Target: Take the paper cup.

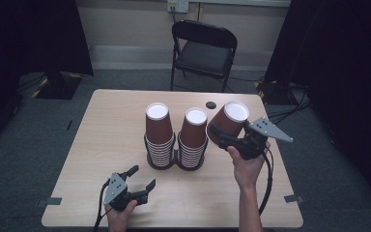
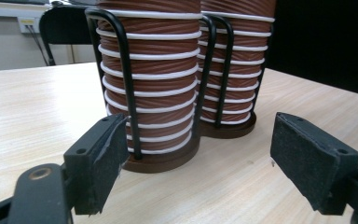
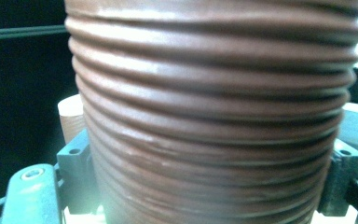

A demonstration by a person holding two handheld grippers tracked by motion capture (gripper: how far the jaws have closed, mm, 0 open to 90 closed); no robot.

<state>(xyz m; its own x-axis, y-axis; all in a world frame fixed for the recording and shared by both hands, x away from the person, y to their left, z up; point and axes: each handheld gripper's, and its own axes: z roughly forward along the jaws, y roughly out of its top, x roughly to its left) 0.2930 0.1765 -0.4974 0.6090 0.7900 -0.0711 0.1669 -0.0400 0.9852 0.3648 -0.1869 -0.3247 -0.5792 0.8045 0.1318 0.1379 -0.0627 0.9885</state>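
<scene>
The right gripper [image 1: 228, 137] has its jaws clamped on a single brown cup [image 1: 228, 121], one jaw on each side of the ribbed wall; the cup is upside down, white bottom up, tilted toward 1 o'clock, and held in the air at 3 o'clock of the two stacks. In the high view the left gripper [image 1: 141, 177] sits low near the table's [image 1: 106, 125] front edge at 7 o'clock of the stacks, jaws spread wide with nothing between them. Two stacks of cups stand side by side at the table's middle: the left stack [image 1: 158, 130] and the right stack [image 1: 193, 135], each in a black wire holder. A small dark hole [image 1: 211, 105] lies in the tabletop at 12 o'clock of the right stack. There is bare wood to the left of the stacks and along the front edge; the held cup hangs close to the table's right side. One folding chair [image 1: 203, 50] stands beyond the far edge.

In the left gripper view, the two jaws stand far apart, touching nothing. The two stacks stand just ahead, the nearer [image 2: 149, 88] at 12 o'clock, the other [image 2: 235, 65] at 1 o'clock, their round bases touching or nearly so.

In the right gripper view, the ribbed cup [image 3: 214, 116] sits squarely between the jaws, whose pads press its sides. Another cup's [image 3: 71, 116] pale end peeks out at 9 o'clock.
</scene>
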